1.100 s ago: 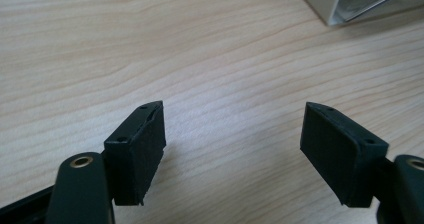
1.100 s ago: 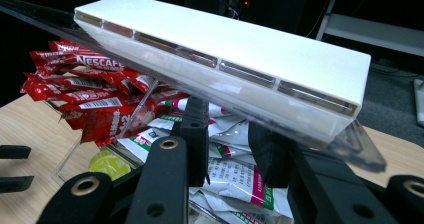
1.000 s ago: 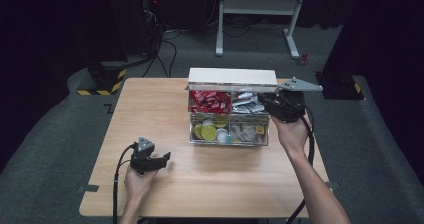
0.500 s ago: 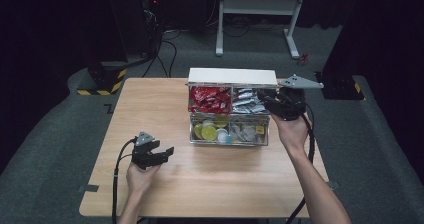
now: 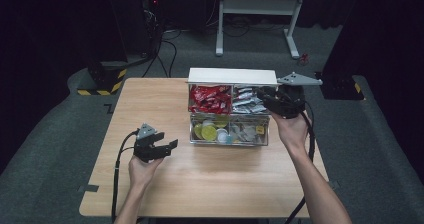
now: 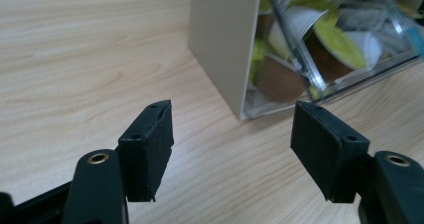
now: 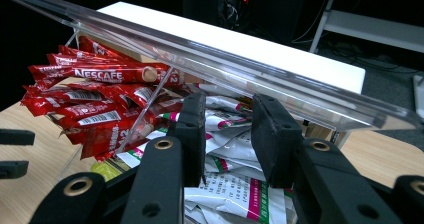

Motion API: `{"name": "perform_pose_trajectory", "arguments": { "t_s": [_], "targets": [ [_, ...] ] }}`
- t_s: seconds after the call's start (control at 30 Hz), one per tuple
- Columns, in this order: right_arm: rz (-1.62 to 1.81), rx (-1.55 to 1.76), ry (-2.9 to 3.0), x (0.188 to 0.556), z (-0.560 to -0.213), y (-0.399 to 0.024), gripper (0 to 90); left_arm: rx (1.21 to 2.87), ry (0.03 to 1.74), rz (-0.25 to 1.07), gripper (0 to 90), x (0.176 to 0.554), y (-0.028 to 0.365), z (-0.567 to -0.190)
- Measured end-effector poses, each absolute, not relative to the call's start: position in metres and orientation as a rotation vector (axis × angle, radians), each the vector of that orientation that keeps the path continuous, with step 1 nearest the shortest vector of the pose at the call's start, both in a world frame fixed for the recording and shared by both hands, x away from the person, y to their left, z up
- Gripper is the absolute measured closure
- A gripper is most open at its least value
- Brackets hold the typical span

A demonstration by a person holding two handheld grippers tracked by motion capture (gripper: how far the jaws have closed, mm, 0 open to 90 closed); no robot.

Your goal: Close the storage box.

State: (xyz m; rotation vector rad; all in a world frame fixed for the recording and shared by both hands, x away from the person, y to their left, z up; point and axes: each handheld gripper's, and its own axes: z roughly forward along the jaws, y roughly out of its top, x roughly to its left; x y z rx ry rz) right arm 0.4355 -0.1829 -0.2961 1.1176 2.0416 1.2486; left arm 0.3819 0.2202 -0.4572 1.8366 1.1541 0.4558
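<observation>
Now the left tool [image 5: 167, 146] hangs over the worktop [image 5: 220, 184] nearer its left edge, lifted a little higher than a second ago and turned toward the box; its jaws stand wide apart with nothing between them, though they have just been closing slightly. In the left gripper view its black pads [image 6: 150, 149] frame bare wood, with the box's near left corner just beyond. The right tool [image 5: 267, 95] sits where it was, at the right end of the box [image 5: 227, 140], by the worktop's far edge. Its jaws have just eased open a little from shut; the right gripper view shows a narrow gap with nothing pinched, right under the raised clear lid [image 7: 210, 59]. The box is clear plastic with a white back panel, split into compartments: red coffee sticks [image 5: 210, 98] at the far left, white sachets [image 5: 247, 100] at the far right, green-lidded pods [image 5: 207, 130] along the front.
</observation>
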Motion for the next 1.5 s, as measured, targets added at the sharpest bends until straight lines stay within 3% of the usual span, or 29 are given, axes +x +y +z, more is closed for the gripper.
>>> {"name": "perform_pose_trajectory", "arguments": {
  "t_s": [0.77,1.5],
  "targets": [
    [1.253,1.100,2.044,0.439,-0.293,-0.181,62.7,1.863,1.011,0.474,35.1,0.392,0.200,-0.402],
    [1.240,1.094,2.038,0.439,-0.293,-0.181,63.8,1.835,0.939,0.464,44.9,0.398,0.190,-0.367]
  ]
}}
